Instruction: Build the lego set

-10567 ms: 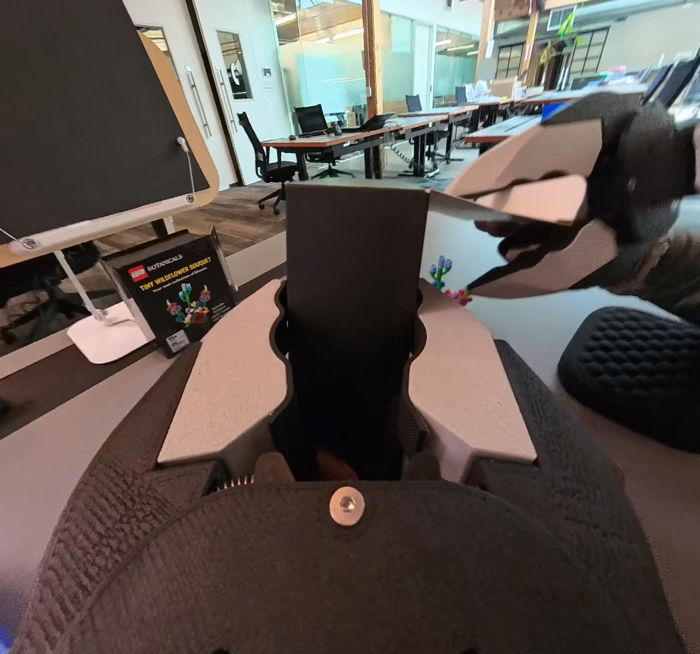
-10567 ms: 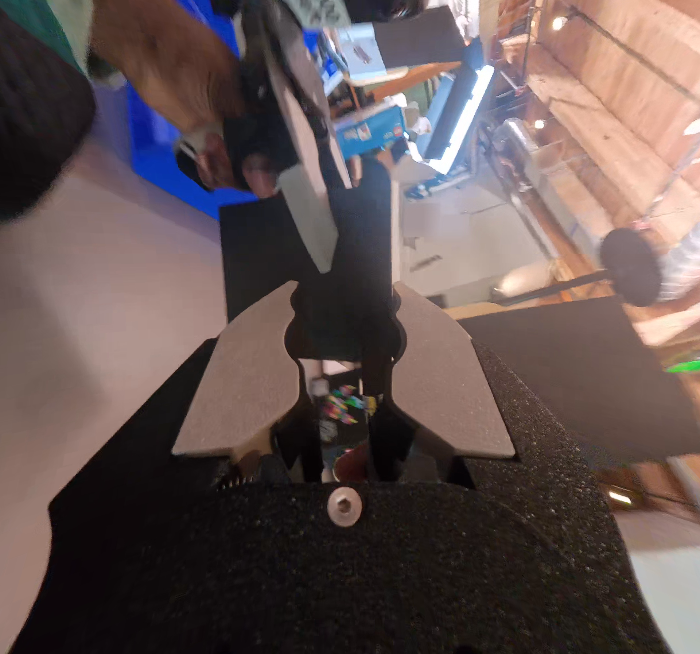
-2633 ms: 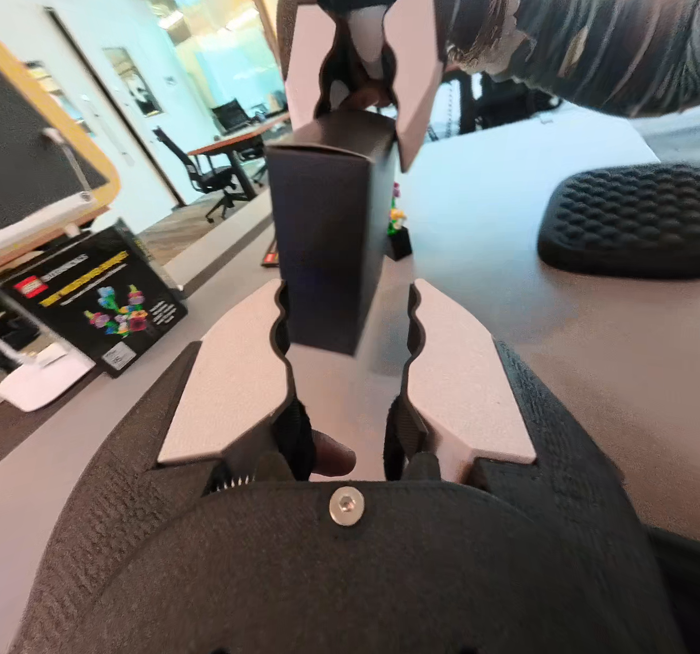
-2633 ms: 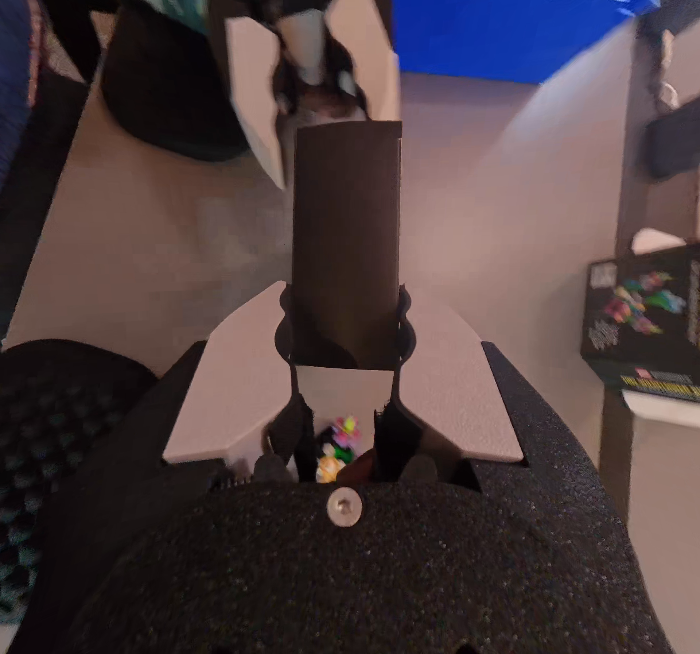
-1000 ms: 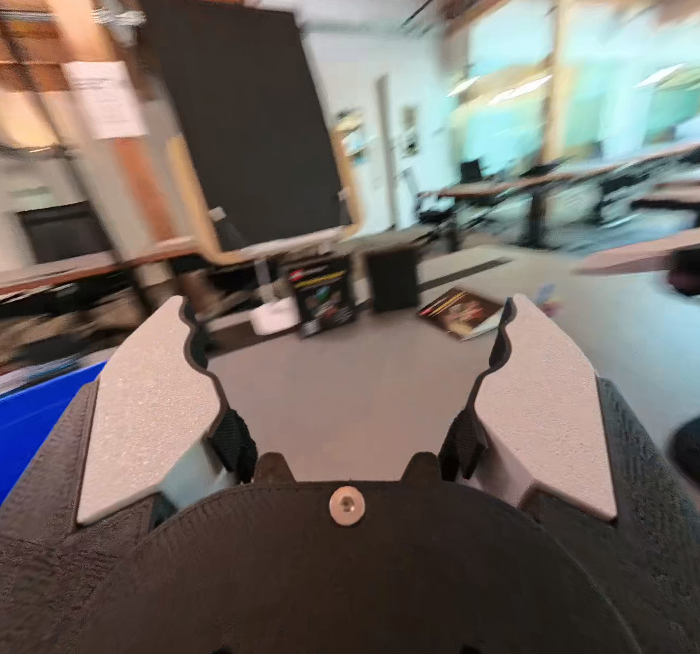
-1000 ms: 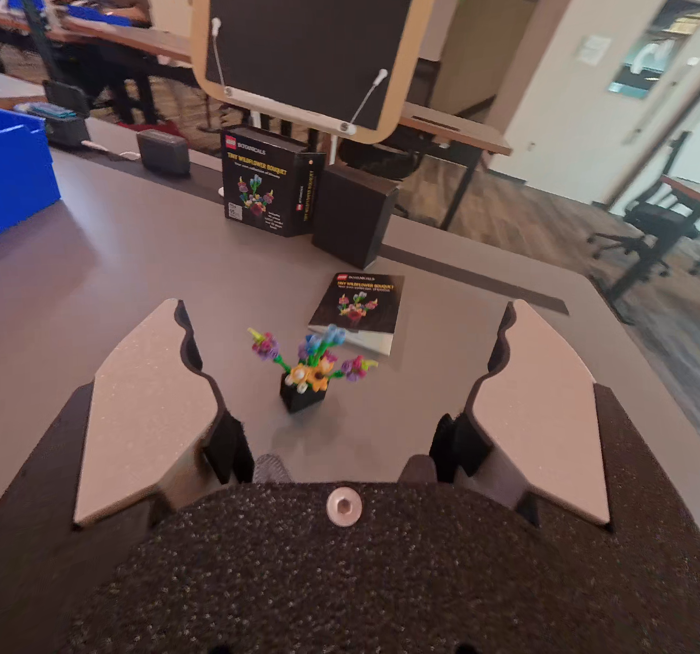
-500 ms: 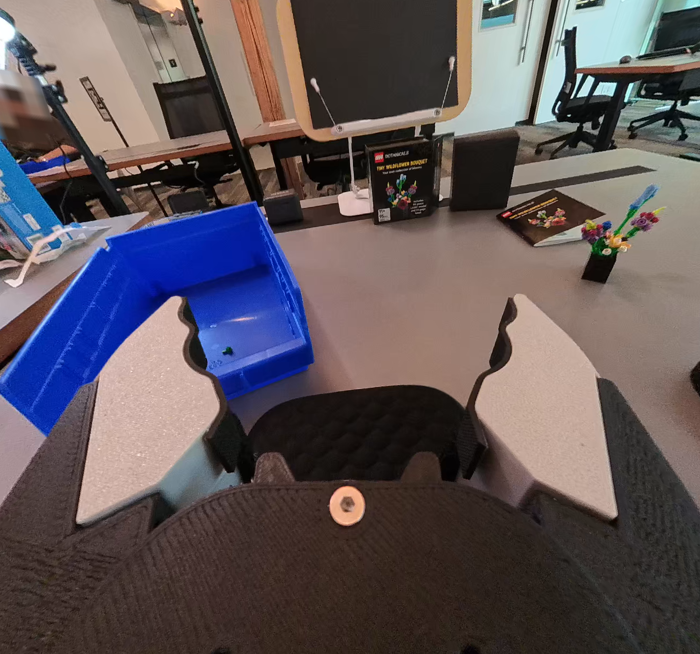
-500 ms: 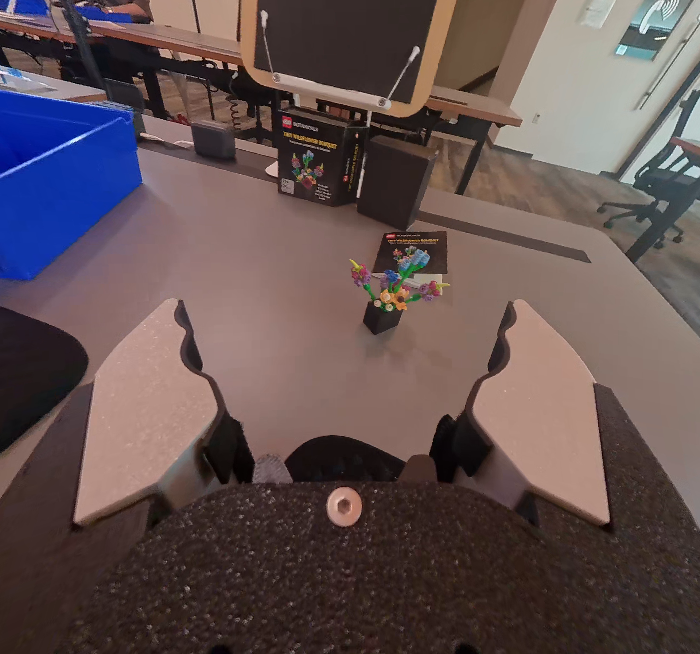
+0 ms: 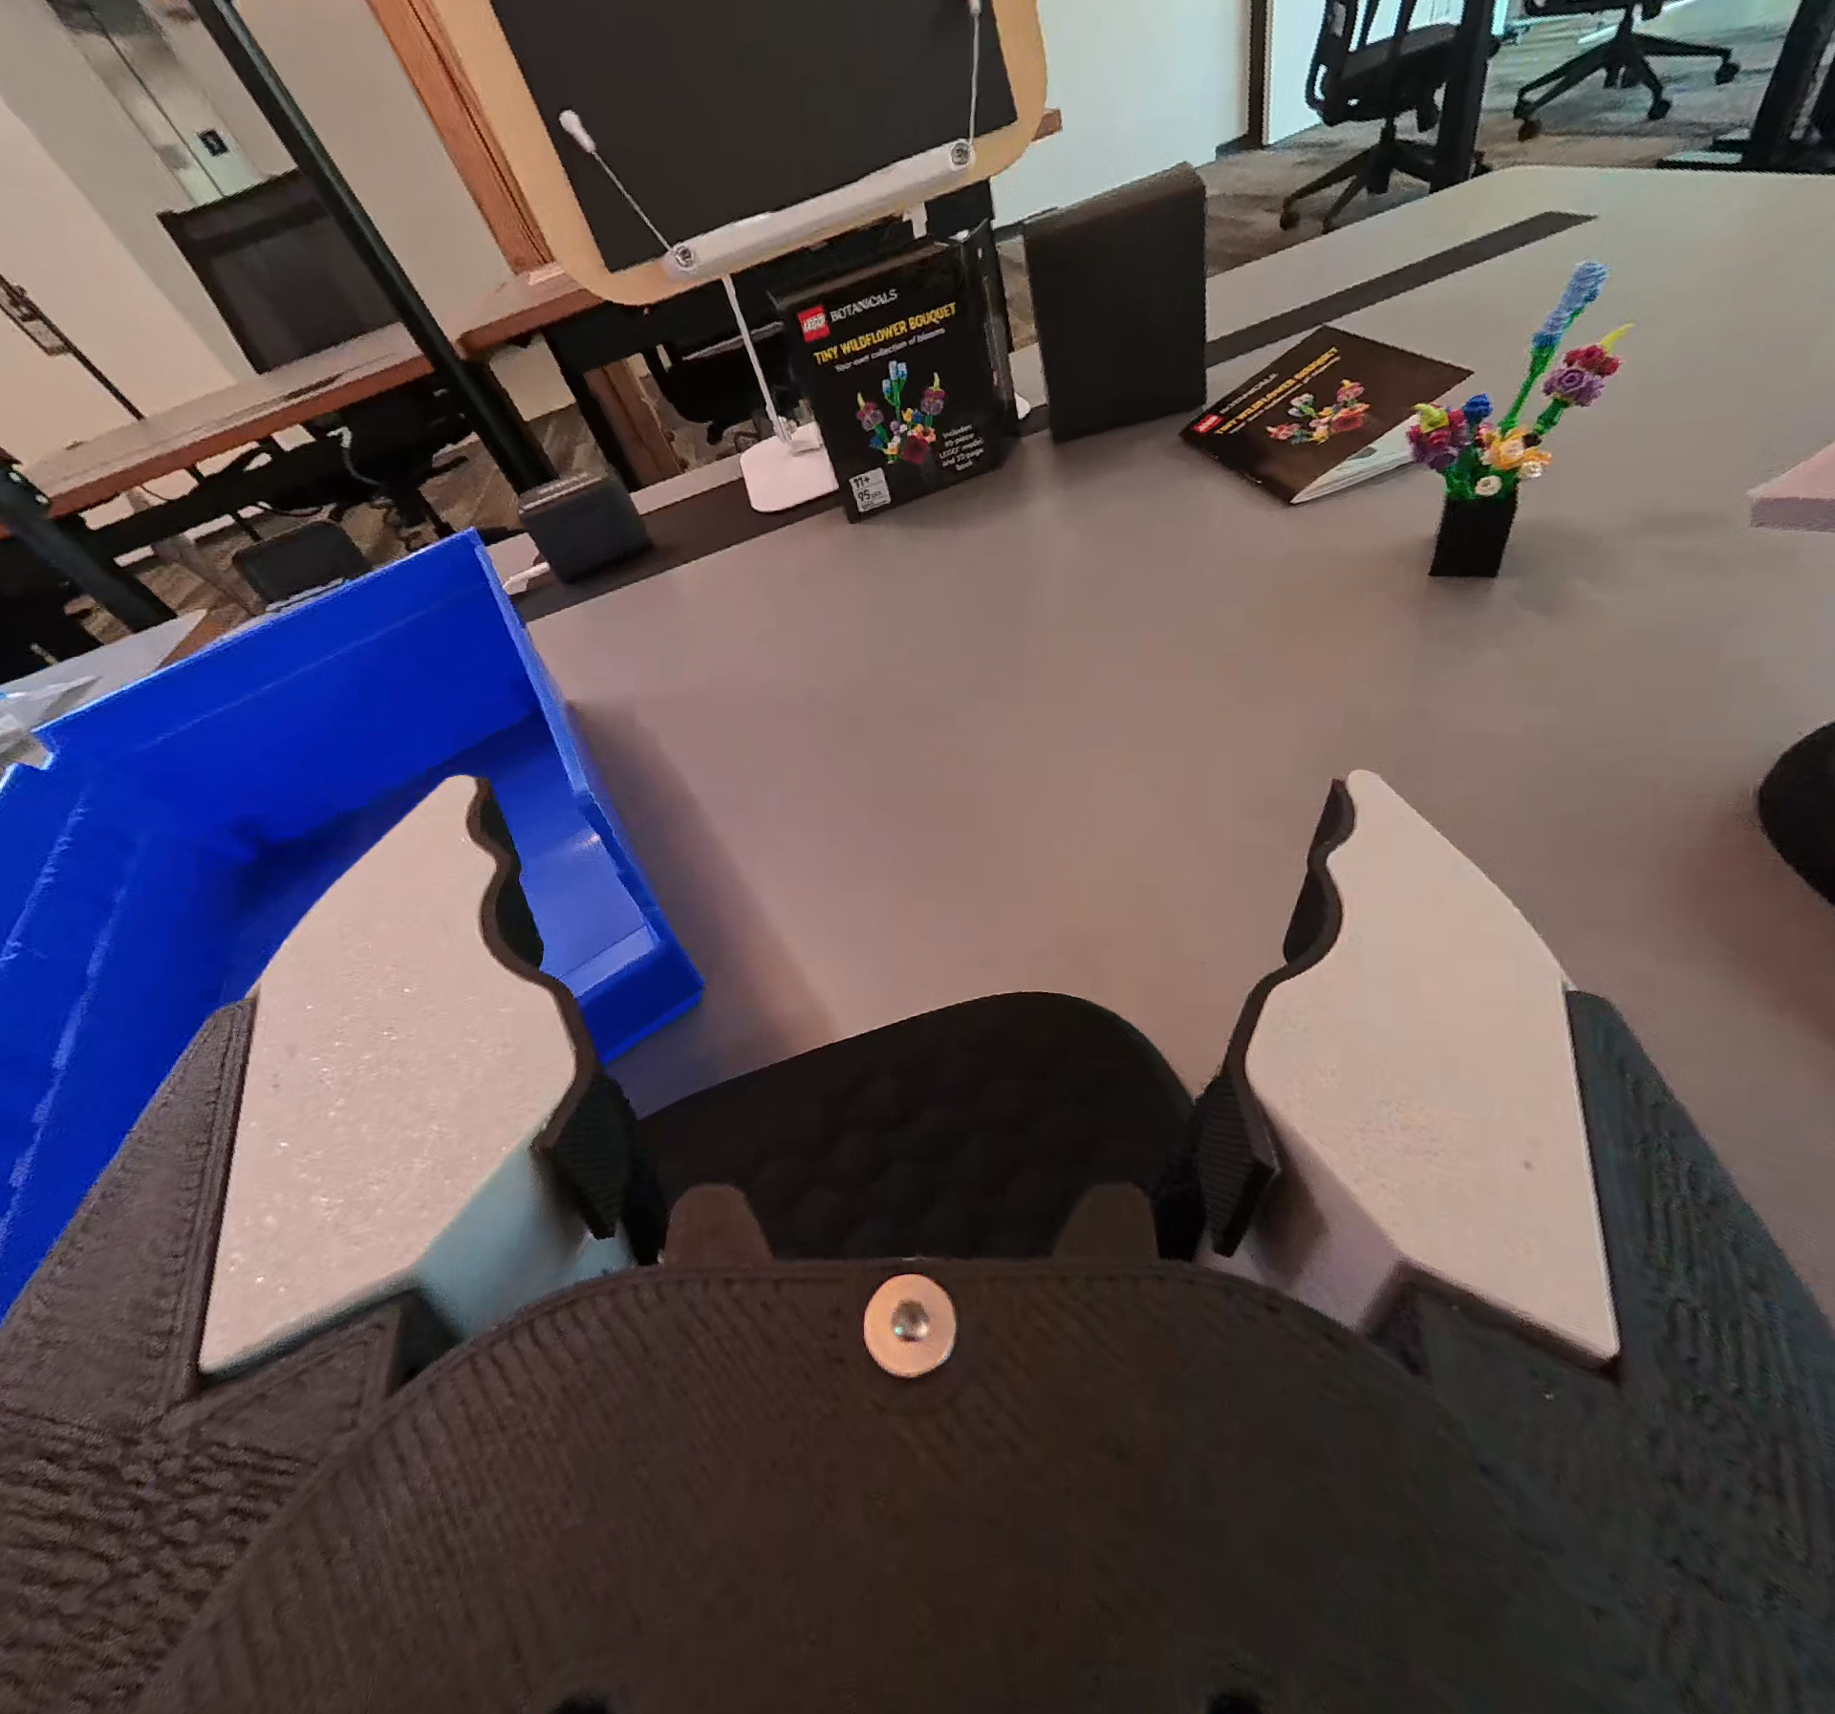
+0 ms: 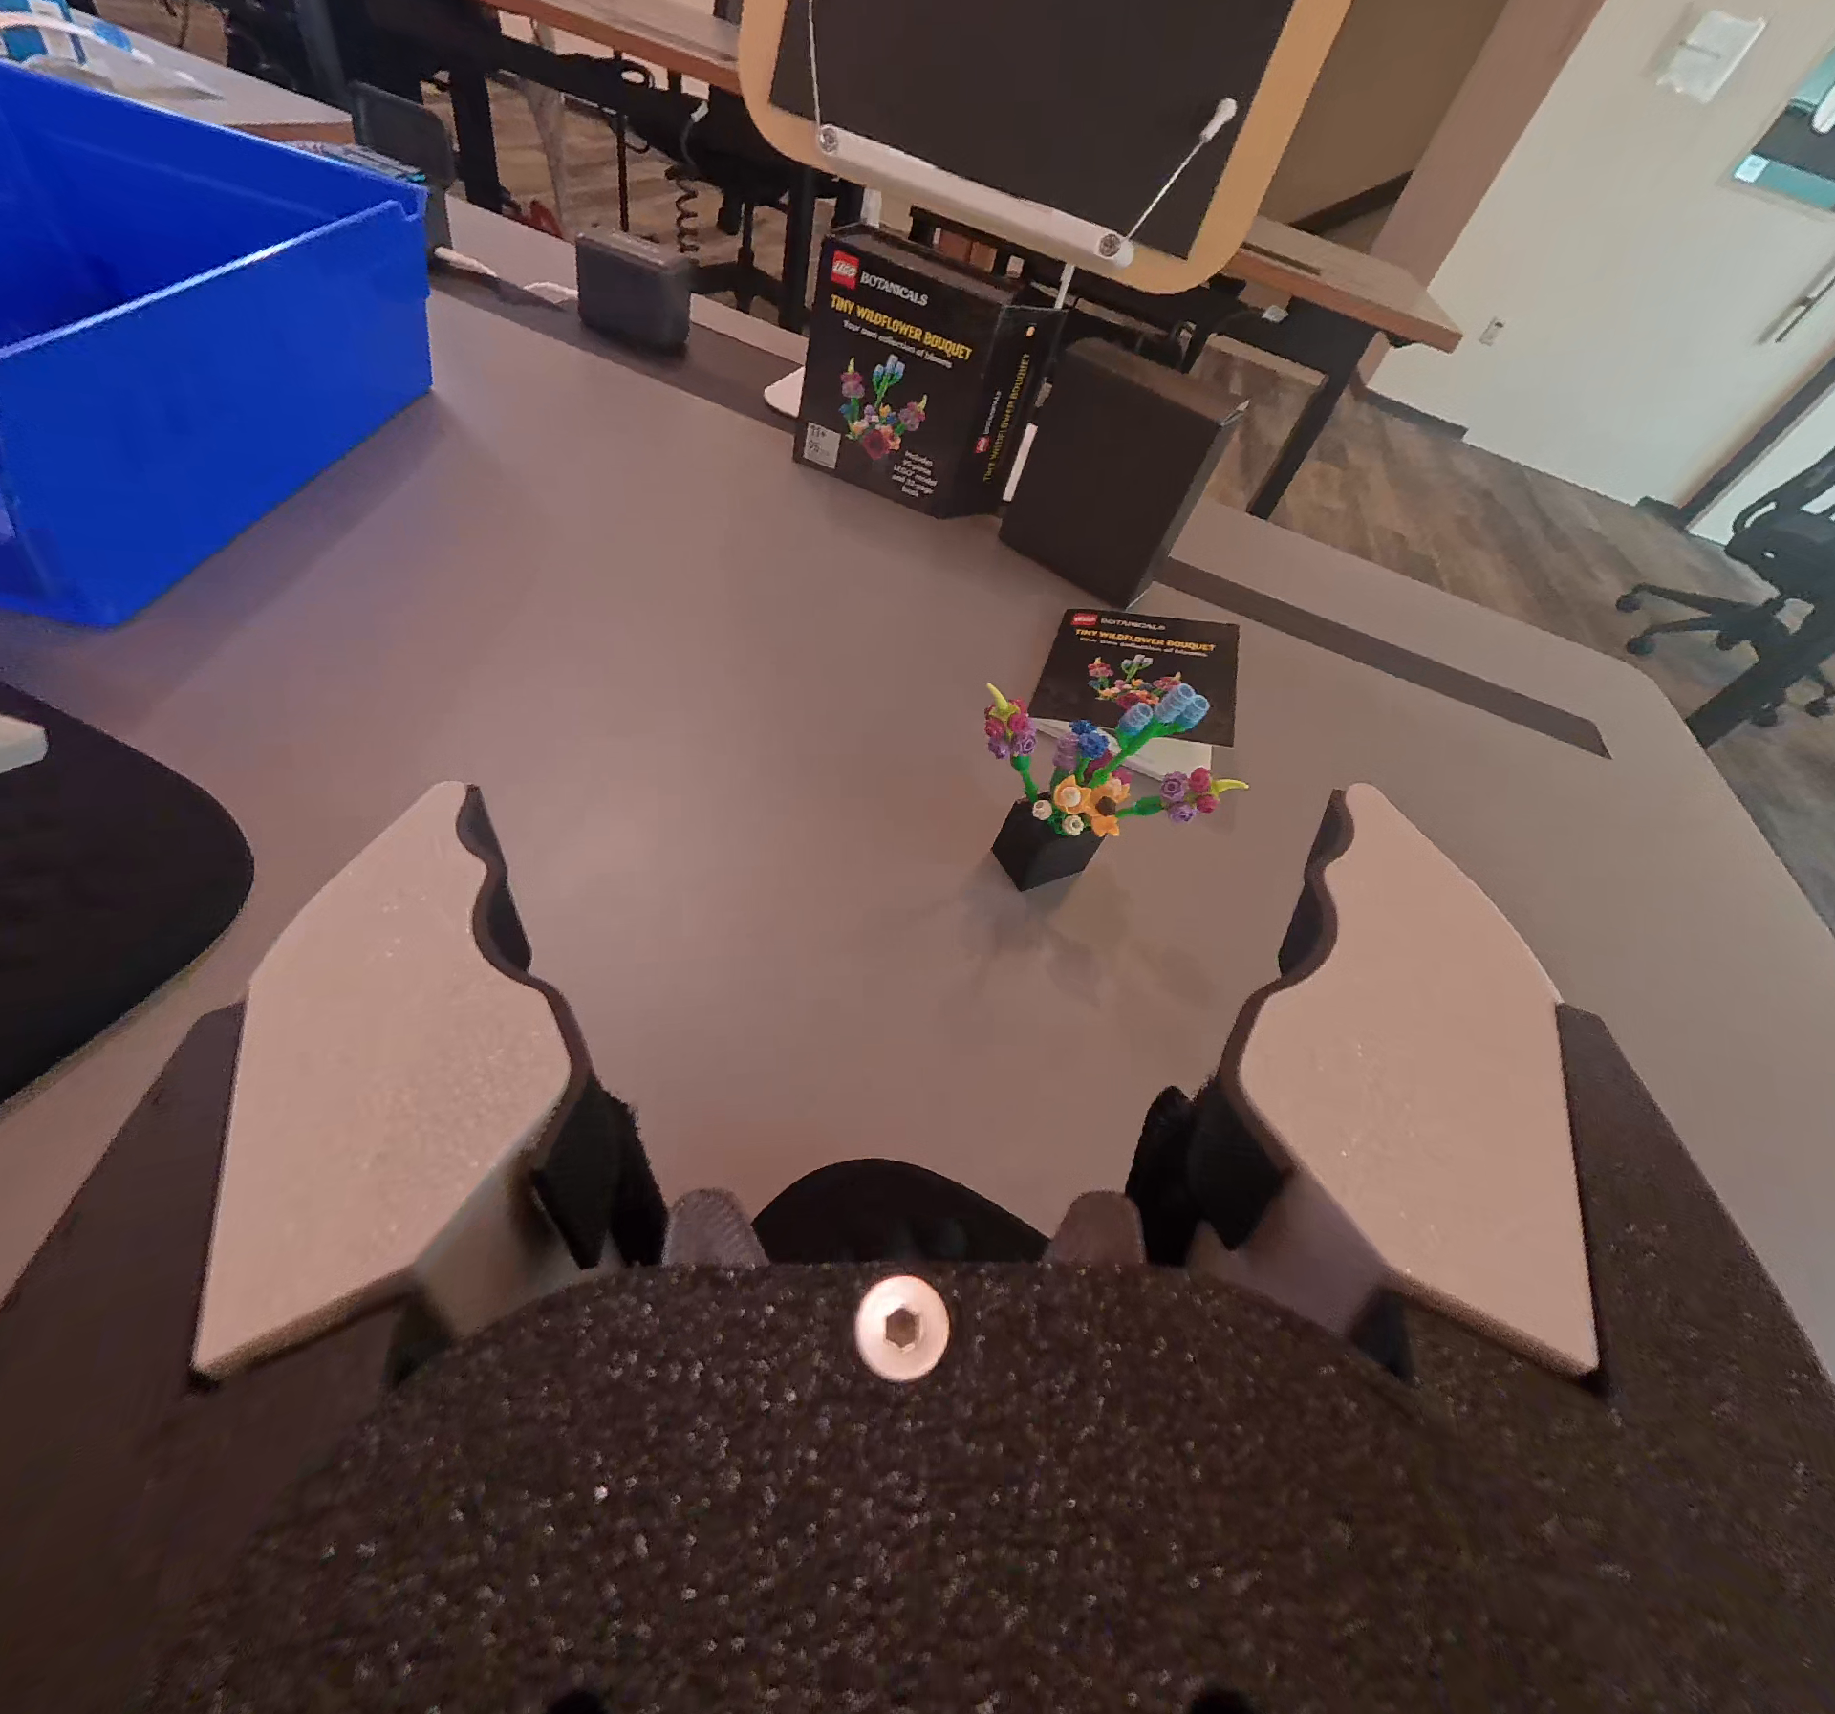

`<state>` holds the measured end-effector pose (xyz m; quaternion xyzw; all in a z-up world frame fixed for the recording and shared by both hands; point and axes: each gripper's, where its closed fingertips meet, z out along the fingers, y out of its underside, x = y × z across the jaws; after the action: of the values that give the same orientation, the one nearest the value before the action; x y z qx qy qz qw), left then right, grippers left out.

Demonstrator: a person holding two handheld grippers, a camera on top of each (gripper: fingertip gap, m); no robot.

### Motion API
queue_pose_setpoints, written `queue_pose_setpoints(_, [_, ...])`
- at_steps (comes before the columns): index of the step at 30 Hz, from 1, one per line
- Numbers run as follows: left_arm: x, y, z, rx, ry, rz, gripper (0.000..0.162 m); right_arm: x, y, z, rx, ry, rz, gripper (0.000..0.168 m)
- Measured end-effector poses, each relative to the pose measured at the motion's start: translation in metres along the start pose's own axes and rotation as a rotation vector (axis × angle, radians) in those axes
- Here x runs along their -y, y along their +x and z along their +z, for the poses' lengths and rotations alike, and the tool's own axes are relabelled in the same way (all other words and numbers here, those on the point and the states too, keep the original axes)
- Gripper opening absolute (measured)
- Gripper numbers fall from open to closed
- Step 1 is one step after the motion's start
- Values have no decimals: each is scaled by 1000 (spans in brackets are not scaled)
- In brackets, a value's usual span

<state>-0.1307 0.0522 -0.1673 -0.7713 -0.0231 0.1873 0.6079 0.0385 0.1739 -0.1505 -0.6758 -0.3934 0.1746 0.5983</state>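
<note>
Both the left hand-held gripper (image 9: 909,882) and the right hand-held gripper (image 10: 909,882) are spread wide, released, holding nothing above the grey bench (image 10: 695,673). The small multicoloured lego flower bouquet in its black pot (image 10: 1082,792) stands at one o'clock, just before the dark instruction booklet (image 10: 1142,673). Only the left view looks down into the blue plastic bin (image 9: 248,772) at nine o'clock.

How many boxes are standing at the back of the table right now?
2. The printed set box stands under the black board's stand; the plain black box stands close beside it, nearer the booklet. More could be hidden outside both views.
</note>
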Motion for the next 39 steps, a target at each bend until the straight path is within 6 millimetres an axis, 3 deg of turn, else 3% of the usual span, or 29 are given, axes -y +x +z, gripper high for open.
queue_pose_setpoints(6, [-6,-12,3,51,-7,5,145,-1,-12,3,68,10,-6,148])
queue_pose_setpoints(17, [-13,-21,-1,91,-56,35,145,-7,-12,2,60,-20,-35,148])
queue_pose_setpoints(25, [-14,-70,-19,242,-81,13,145,-18,0,9,9,-56,6,148])
queue_pose_setpoints(34, [-19,-98,-29,289,-88,-47,145,-26,1,14,8,-90,16,148])
queue_pose_setpoints(39, [-25,-108,-25,286,-132,-37,146,-28,2,18,18,-119,3,148])
